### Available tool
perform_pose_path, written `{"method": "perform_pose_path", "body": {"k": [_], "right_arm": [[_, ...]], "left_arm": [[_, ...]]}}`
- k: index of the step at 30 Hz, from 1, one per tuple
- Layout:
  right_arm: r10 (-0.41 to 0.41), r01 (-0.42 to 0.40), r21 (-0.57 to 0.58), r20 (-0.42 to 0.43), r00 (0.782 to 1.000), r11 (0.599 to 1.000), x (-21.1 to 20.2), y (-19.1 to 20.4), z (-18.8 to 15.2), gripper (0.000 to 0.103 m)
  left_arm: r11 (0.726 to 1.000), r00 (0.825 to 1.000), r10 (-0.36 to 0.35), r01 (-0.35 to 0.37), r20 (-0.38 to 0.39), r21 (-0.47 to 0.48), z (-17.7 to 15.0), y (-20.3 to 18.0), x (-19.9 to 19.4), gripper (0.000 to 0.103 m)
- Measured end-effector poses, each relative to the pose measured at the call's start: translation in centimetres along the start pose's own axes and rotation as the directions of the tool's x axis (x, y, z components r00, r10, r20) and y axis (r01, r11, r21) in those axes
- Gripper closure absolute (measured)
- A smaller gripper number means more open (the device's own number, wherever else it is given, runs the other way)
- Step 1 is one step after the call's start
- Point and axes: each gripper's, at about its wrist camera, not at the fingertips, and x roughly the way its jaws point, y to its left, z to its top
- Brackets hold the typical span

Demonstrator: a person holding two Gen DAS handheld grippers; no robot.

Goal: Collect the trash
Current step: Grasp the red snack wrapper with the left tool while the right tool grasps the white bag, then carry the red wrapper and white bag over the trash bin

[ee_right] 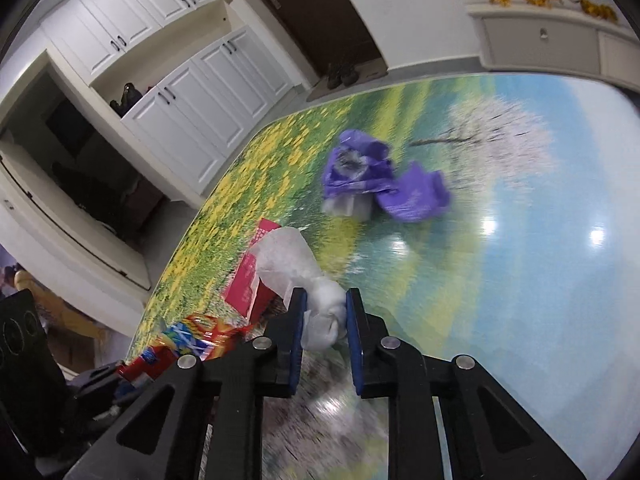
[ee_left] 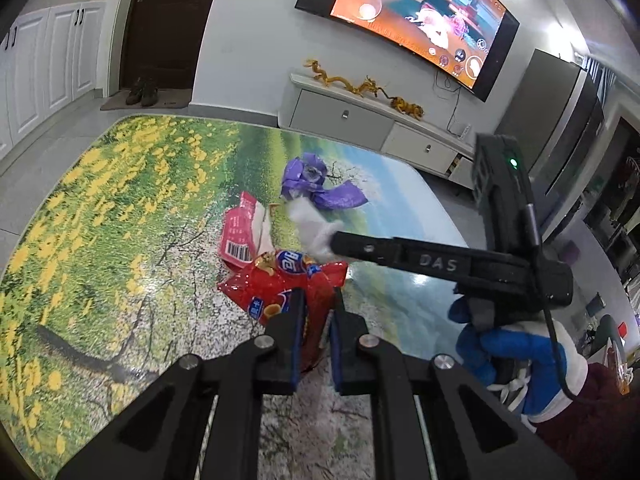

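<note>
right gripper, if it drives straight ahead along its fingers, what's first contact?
The white crumpled tissue: it already sits between the right gripper fingers, which appear closed on it. Past that lies the pink packet, slightly left; the purple wrapper is farther on. Depth is uncertain.

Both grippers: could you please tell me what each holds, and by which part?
The left gripper clamps the red snack bag by its near edge. The right gripper pinches the white tissue at its near, bunched end.

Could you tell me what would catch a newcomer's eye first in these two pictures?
Probably the table with its loud printed meadow, with trash clustered mid-table. The left gripper pinches a red snack bag, and the right gripper clamps a white tissue wad. A purple wrapper lies farther off, untouched.
</note>
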Motion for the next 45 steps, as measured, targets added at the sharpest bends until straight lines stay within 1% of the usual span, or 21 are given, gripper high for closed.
{"method": "perform_pose_path", "body": {"k": [4, 10, 15, 18, 21, 25, 29, 32, 34, 36, 41, 45], "right_arm": [[-0.033, 0.032, 0.029, 0.042, 0.999, 0.999, -3.4, -1.2, -1.3, 0.085], [-0.058, 0.053, 0.052, 0.098, 0.994, 0.997, -9.3, -1.8, -4.4, 0.085], [-0.075, 0.065, 0.076, 0.135, 0.988, 0.995, -14.0, -2.5, -7.5, 0.085], [-0.074, 0.063, 0.077, 0.154, 0.985, 0.995, -15.9, -2.8, -9.2, 0.085], [-0.058, 0.045, 0.083, 0.166, 0.984, 0.996, -16.9, -2.9, -10.6, 0.085], [-0.035, 0.023, 0.069, 0.166, 0.986, 0.997, -17.4, -2.3, -11.5, 0.085], [-0.013, 0.006, 0.038, 0.191, 0.981, 0.999, -18.7, -1.3, -12.4, 0.085], [0.0, -0.009, 0.042, 0.21, 0.978, 0.999, -19.7, -1.5, -13.1, 0.085], [0.009, -0.02, 0.05, 0.208, 0.978, 0.999, -19.8, -1.8, -13.6, 0.085], [0.019, -0.03, 0.057, 0.188, 0.982, 0.998, -19.4, -2.0, -14.1, 0.085], [0.055, -0.063, 0.046, 0.163, 0.985, 0.997, -18.6, -1.6, -14.7, 0.085], [0.068, -0.071, 0.011, 0.17, 0.983, 0.997, -19.0, -0.9, -15.0, 0.085]], "left_arm": [[1.0, 1.0, -0.008, 0.008, 0.018, 0.01, -0.3, -0.9, -1.6, 0.093], [0.999, 0.999, -0.019, 0.018, 0.037, 0.047, -1.1, -3.6, -3.8, 0.094], [0.997, 0.999, -0.031, 0.029, 0.036, 0.066, -2.3, -5.7, -5.2, 0.094], [0.997, 0.999, -0.018, 0.016, 0.028, 0.07, -3.1, -6.8, -5.8, 0.094], [0.997, 0.999, 0.01, -0.013, 0.04, 0.073, -3.9, -7.7, -7.1, 0.094], [0.996, 0.997, 0.051, -0.055, 0.064, 0.073, -4.7, -8.6, -8.9, 0.094], [0.993, 0.992, 0.091, -0.097, 0.086, 0.065, -4.9, -9.2, -10.4, 0.094], [0.99, 0.986, 0.121, -0.128, 0.111, 0.058, -4.8, -9.8, -11.7, 0.094], [0.987, 0.982, 0.14, -0.148, 0.127, 0.056, -4.8, -10.0, -12.6, 0.094], [0.984, 0.977, 0.162, -0.17, 0.141, 0.05, -4.9, -10.3, -13.6, 0.094], [0.975, 0.964, 0.211, -0.219, 0.16, 0.038, -5.4, -10.5, -15.2, 0.094], [0.973, 0.961, 0.224, -0.231, 0.164, 0.024, -5.4, -10.6, -15.5, 0.094]]}}
